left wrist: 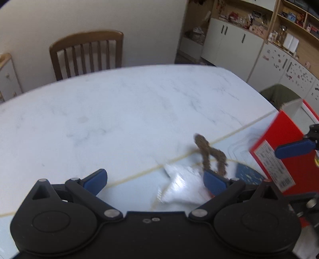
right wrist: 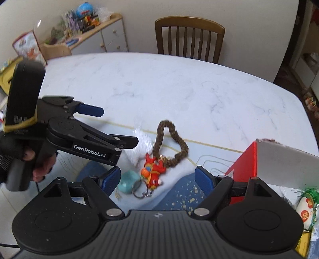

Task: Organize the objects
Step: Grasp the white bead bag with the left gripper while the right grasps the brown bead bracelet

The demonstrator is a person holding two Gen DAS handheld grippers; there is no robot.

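Left tool hides part of the blurred white packet.

You're in a home dining room here: a marble table with a wooden chair tucked in, white cabinets under cluttered shelves, and a toy-laden sideboard by the wall.
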